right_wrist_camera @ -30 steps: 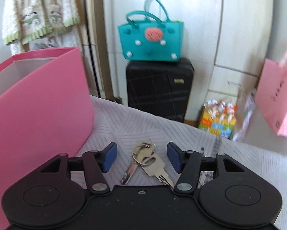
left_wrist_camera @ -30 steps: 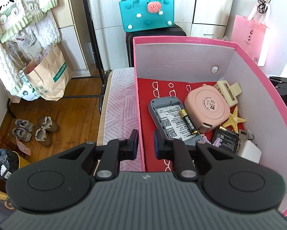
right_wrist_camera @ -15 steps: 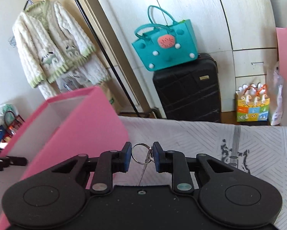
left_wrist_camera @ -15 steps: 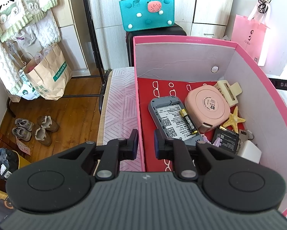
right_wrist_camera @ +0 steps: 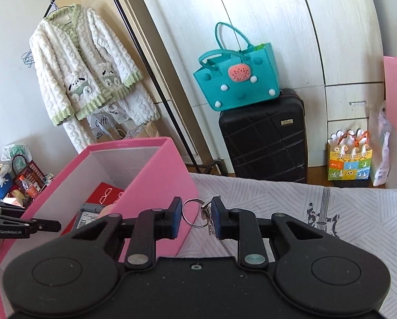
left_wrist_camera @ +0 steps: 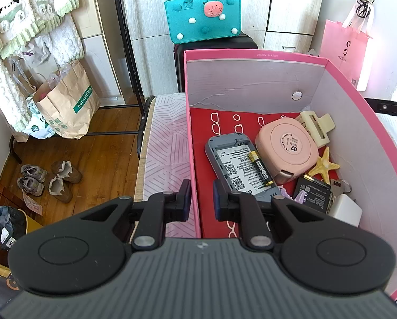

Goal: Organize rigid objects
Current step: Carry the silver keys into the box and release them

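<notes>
Paper bag [left_wrist_camera: 65, 106] at 10 o'clock reads "hofwind". Left gripper [left_wrist_camera: 201, 199] is pinched narrow over the pink box [left_wrist_camera: 254, 54] wall. In the box, the pink round case [left_wrist_camera: 287, 151] says "02", with a battery [left_wrist_camera: 260, 168] on the grey device [left_wrist_camera: 240, 167], long axis running 11 to 5. Right gripper [right_wrist_camera: 195, 218] clamps the key ring [right_wrist_camera: 191, 214] above the striped cloth [right_wrist_camera: 291, 199], keys hanging down, box wall at 9 o'clock.

Bright daylight fills both sharp fisheye views. Glare washes out the far right edge beside the pink box [left_wrist_camera: 371, 122]. Straight wardrobe doors [right_wrist_camera: 278, 26] bow near the frame edges.
</notes>
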Available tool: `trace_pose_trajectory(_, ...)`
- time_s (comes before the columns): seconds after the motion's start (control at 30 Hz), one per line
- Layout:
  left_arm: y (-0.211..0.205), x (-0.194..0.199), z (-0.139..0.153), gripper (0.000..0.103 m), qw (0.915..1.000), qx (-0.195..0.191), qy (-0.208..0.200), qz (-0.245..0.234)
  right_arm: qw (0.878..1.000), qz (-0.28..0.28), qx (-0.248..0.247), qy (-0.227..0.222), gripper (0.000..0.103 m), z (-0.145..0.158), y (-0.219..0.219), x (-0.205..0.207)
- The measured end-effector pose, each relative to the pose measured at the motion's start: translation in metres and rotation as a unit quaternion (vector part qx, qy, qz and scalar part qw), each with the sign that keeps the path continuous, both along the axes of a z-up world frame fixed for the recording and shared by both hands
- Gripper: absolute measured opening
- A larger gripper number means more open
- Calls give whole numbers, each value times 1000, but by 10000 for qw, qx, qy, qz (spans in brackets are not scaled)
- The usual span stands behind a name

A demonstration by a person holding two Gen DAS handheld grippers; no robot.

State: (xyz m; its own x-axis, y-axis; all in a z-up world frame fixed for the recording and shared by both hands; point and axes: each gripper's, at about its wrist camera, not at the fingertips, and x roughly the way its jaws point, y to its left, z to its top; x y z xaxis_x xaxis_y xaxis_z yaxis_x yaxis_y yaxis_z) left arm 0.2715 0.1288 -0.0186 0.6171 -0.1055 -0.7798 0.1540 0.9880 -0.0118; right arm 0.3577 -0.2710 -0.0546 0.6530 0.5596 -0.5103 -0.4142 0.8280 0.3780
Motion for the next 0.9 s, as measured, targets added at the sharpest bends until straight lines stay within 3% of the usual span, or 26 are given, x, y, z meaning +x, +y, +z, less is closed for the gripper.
trace_pose_trajectory(0.13, -1, 0, 0, 14, 10000, 24, 0, -10, 9998, 26, -8, -215, 28, 18, 1, -14)
trace_pose_trajectory(0.33, -2, 1, 0, 15, 10000, 32, 9, -12, 9963, 165, 378, -758, 28, 51, 7, -39)
trace_pose_trajectory(0.53, -3, 1, 0, 15, 10000, -44, 7, 5, 9910, 779, 537, -944, 28, 77, 36, -53)
trace_pose_trajectory(0.9, 8, 0, 0, 18, 9996, -290, 12, 30, 9863, 1608, 374, -15, 28, 60, 124, -40)
